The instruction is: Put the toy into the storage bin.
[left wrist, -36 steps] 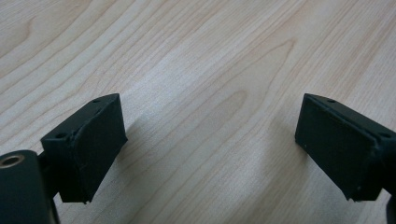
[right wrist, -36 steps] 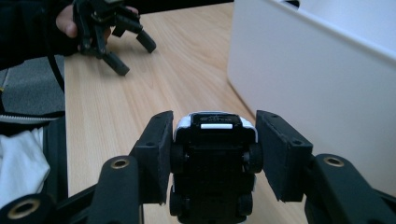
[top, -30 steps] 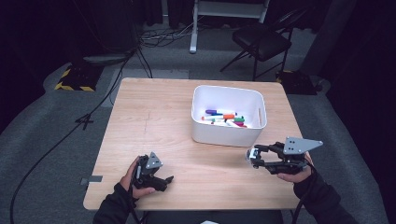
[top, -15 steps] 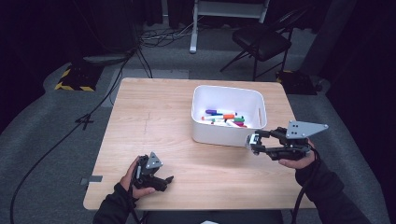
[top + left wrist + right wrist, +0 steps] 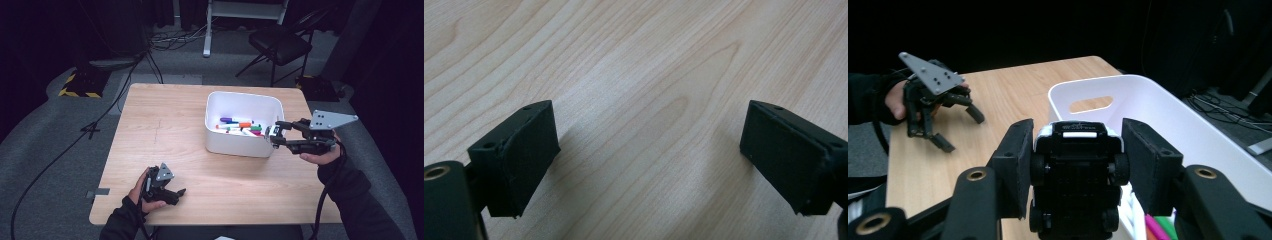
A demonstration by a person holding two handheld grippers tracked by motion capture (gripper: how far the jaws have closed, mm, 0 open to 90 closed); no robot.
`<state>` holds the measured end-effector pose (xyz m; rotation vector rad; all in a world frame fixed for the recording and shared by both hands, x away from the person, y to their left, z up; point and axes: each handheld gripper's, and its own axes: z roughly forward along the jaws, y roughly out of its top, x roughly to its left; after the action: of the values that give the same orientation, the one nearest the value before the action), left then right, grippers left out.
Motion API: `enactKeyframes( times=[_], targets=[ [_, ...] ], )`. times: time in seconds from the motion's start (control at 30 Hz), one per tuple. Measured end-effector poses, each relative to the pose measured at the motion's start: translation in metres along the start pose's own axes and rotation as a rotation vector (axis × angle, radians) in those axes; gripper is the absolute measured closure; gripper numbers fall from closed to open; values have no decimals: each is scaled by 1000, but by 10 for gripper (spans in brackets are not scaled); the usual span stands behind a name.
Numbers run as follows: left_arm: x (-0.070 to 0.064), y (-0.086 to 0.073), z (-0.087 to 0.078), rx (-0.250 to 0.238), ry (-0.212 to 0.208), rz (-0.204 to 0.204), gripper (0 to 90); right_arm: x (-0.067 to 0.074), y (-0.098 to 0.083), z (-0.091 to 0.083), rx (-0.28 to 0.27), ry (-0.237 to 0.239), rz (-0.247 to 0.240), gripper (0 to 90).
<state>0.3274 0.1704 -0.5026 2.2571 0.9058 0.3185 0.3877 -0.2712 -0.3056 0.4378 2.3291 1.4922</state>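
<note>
Holding a small black toy car (image 5: pixel 1075 170) clamped between its jaws, the right gripper (image 5: pixel 278 135) hovered at the near corner of the white bin (image 5: pixel 220 142). Next probably came moving over the bin and releasing. The left gripper (image 5: pixel 176 195) rested open and empty on the table (image 5: pixel 165 125).

Lit table (image 5: pixel 165 130), dark surroundings, soft shadows, slightly grainy

We've got the left gripper (image 5: pixel 651 165) low over the pale wooden table (image 5: pixel 639 65), its two black jaws spread wide apart, one at each side, bare wood grain between them and nothing held.
</note>
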Motion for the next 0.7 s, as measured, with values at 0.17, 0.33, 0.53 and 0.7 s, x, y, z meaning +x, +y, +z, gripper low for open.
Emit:
enactKeyframes(
  times=[0.17, 0.33, 0.53, 0.7],
  targets=[
    [0, 0, 0, 0, 0, 0, 88, -12, 6, 4, 4, -24, 10, 487],
    [0, 0, 0, 0, 0, 0, 88, -23, 11, 7, 15, -49, 25, 487],
    [0, 0, 0, 1, 0, 0, 87, -39, 19, 21, 42, -74, 35, 487],
    [0, 0, 0, 1, 1, 0, 87, -49, 24, 34, 68, -81, 36, 487]
  ],
)
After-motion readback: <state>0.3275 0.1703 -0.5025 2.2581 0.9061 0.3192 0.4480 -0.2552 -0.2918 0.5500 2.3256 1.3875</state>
